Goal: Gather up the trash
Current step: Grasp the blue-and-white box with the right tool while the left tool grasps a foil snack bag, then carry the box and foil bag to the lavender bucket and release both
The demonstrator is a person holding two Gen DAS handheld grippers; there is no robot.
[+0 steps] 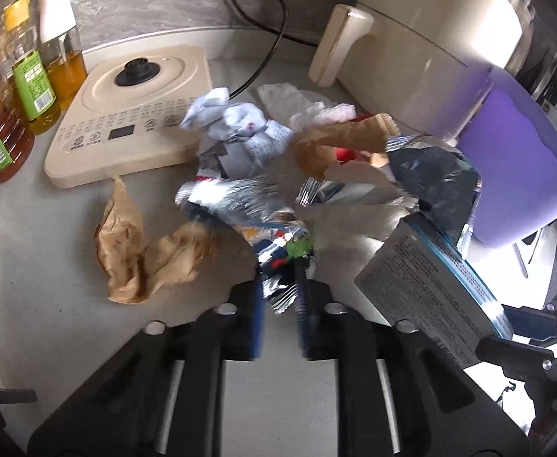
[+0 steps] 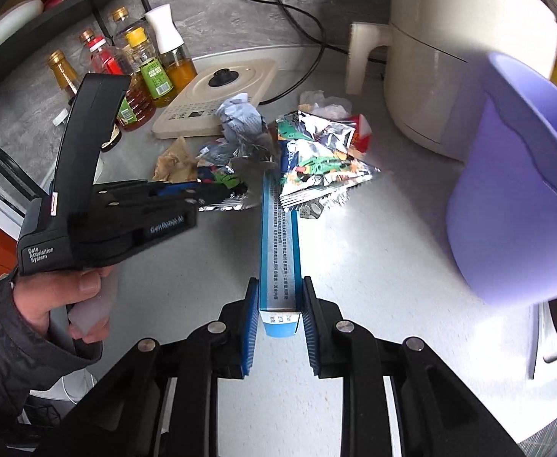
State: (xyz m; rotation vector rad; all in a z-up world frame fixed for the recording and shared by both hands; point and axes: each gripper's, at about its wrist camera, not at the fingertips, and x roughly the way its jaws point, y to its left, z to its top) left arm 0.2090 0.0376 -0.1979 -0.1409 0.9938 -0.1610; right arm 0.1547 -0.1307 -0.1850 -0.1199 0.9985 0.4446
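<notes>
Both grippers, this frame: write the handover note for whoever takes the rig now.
Left gripper: shut on a foil wrapper.
Right gripper: shut on a blue box.
The purple bin stands at right, beside the air fryer.
Done: nothing visibly binned.
Left on the counter: brown paper, crumpled white paper, a foil snack bag.

Blue-edged white box (image 2: 279, 251); silver wrapper (image 1: 240, 202); brown paper (image 1: 126, 243); purple bin (image 2: 518, 190).

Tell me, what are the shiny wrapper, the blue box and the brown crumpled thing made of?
The wrapper in the left gripper looks like metallised foil film: mirror-silver and sharply creased. The box in the right gripper seems printed cardboard, flat with crisp edges. The brown piece looks like matte kraft paper.
</notes>
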